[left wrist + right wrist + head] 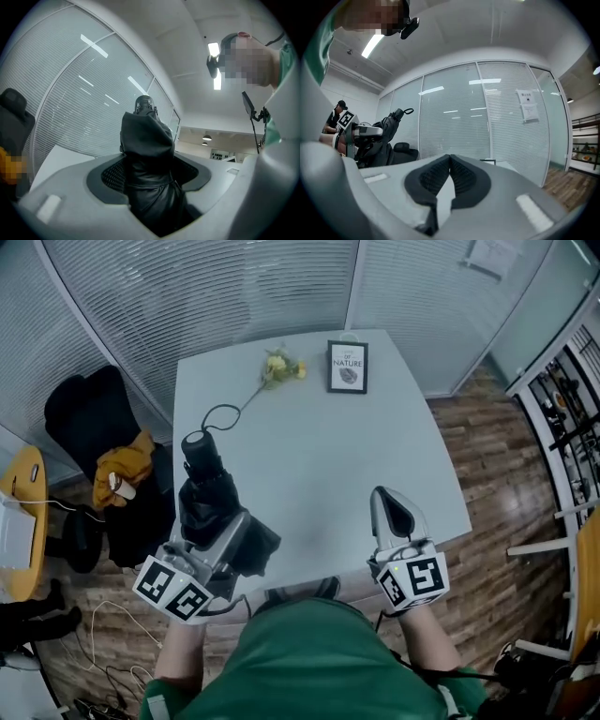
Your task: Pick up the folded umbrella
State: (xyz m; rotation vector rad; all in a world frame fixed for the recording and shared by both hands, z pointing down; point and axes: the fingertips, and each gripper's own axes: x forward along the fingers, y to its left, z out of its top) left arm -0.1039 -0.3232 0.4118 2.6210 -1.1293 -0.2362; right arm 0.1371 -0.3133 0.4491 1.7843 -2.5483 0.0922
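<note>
The folded black umbrella (208, 491) is lifted off the grey table (309, 456), with my left gripper (211, 532) shut on its lower fabric. Its handle end (198, 448) with a thin wrist loop (221, 414) points toward the far side. In the left gripper view the umbrella (147, 159) fills the gap between the jaws and rises upward, tilted. My right gripper (394, 512) hovers over the table's near right part, jaws shut with nothing between them. The right gripper view shows its pads (461, 176) touching, and the umbrella (386, 129) held up at the left.
A framed picture (347, 367) and a yellow flower (278, 368) lie at the table's far side. A black chair (94, 418) with orange cloth (122, 470) stands left of the table. A round yellow table (21, 521) is at far left. Glass walls with blinds stand behind.
</note>
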